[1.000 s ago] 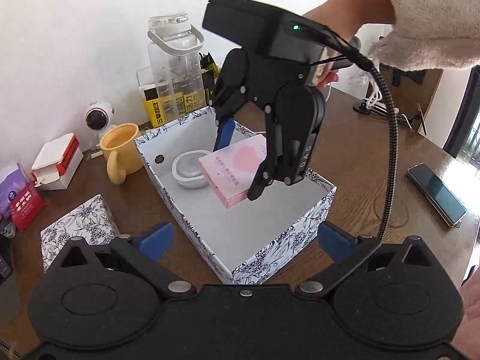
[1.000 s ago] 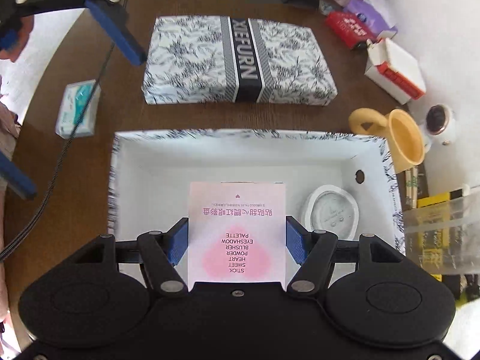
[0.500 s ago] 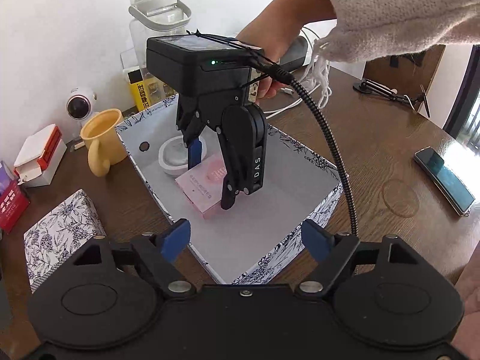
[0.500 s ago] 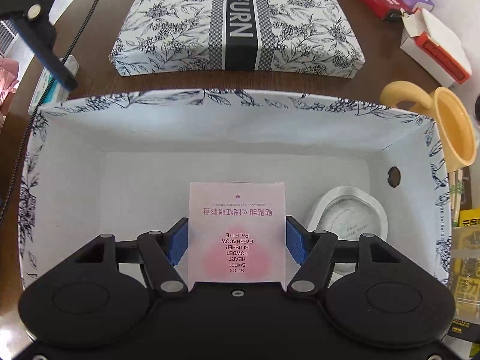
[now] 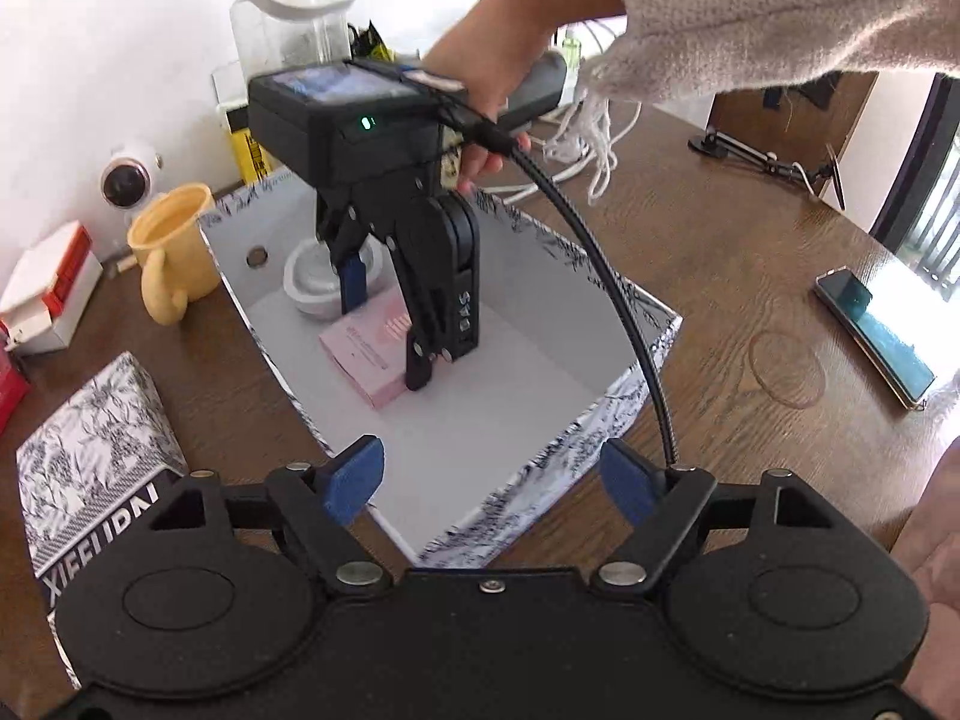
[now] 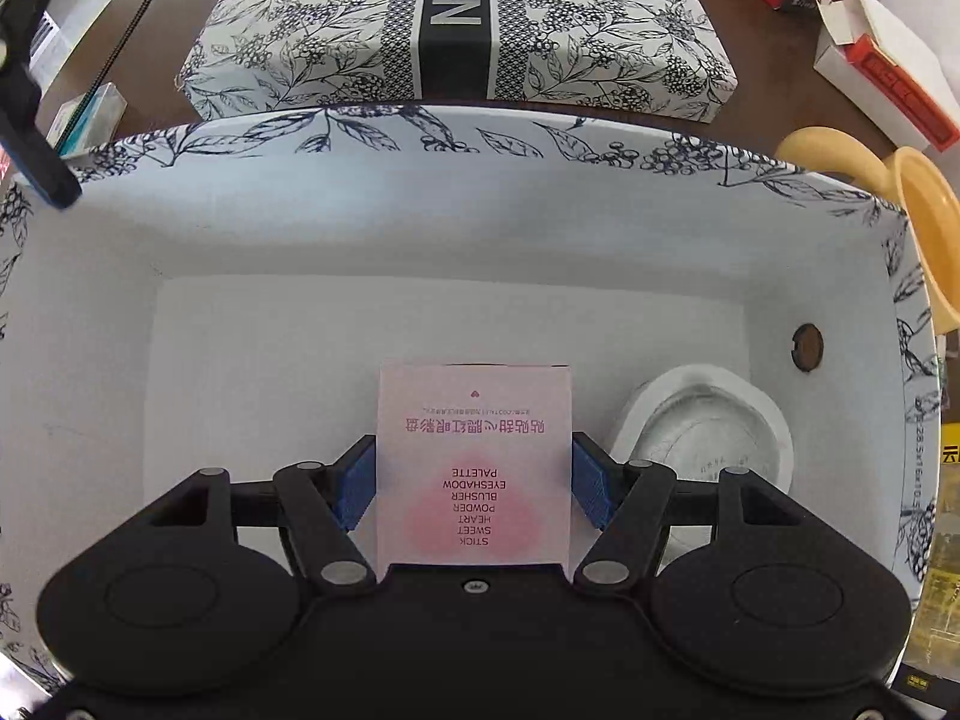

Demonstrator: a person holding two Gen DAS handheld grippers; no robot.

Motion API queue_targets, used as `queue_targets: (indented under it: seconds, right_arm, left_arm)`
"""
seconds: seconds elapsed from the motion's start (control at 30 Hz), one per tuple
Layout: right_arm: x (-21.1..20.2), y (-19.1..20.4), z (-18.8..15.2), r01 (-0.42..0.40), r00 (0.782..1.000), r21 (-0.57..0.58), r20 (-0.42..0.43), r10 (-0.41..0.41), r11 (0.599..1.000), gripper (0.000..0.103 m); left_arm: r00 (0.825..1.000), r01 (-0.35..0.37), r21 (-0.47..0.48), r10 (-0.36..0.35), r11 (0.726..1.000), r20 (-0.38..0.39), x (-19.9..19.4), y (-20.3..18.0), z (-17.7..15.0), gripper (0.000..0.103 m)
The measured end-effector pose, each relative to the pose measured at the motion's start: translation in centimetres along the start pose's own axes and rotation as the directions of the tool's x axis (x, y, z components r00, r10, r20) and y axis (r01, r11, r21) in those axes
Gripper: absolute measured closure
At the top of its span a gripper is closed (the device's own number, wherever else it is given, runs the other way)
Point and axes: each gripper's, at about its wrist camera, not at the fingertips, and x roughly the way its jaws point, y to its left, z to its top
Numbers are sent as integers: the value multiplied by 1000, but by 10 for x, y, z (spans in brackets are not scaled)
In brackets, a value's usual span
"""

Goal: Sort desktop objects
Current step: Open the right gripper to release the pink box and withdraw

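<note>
One pale pink palette box (image 6: 474, 468) with heart print, clamped in right gripper (image 6: 474, 483), left gripper (image 5: 489, 477) fingers wide.

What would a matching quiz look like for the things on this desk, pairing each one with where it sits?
Things:
1. pink palette box
2. white round container
3. yellow mug
4. phone

Places:
A. on the bare wooden desk, far from the floral box
B. between the fingers of the right gripper, low inside the floral box
C. just outside the floral box, by its wall
D. inside the floral box, in a corner

Pairs: 1-B, 2-D, 3-C, 4-A
</note>
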Motion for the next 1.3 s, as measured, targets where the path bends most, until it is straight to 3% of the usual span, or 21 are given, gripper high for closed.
queue_targets:
  seconds: [0.27, 0.47, 0.67, 0.73, 1.0, 1.3]
  right_arm:
    - [1, -5, 2, -1, 1000, 22, -17, 1, 1000, 33]
    - [-20, -4, 2, -23, 999, 59, 25, 22, 998, 11]
    - [-54, 0, 5, -14, 994, 117, 111, 1, 993, 4]
    - [-62, 4, 9, -9, 989, 148, 145, -13, 989, 4]
    - [-117, 37, 6, 59, 956, 266, 262, -131, 962, 1]
    - [-162, 138, 22, 120, 900, 386, 347, -265, 915, 0]
  left_arm:
    - [1000, 14, -55, -13, 998, 19, -5, 6, 0, 24]
    - [998, 38, -98, -33, 994, 52, -15, 7, 5, 18]
    - [996, 42, -117, -33, 992, 78, -35, 2, 5, 12]
    - [996, 42, -130, -30, 991, 88, -45, 3, 3, 4]
    - [988, 45, -137, -24, 990, 151, -89, 8, -10, 0]
    - [986, 14, -44, -6, 999, 169, -141, 6, -54, 0]
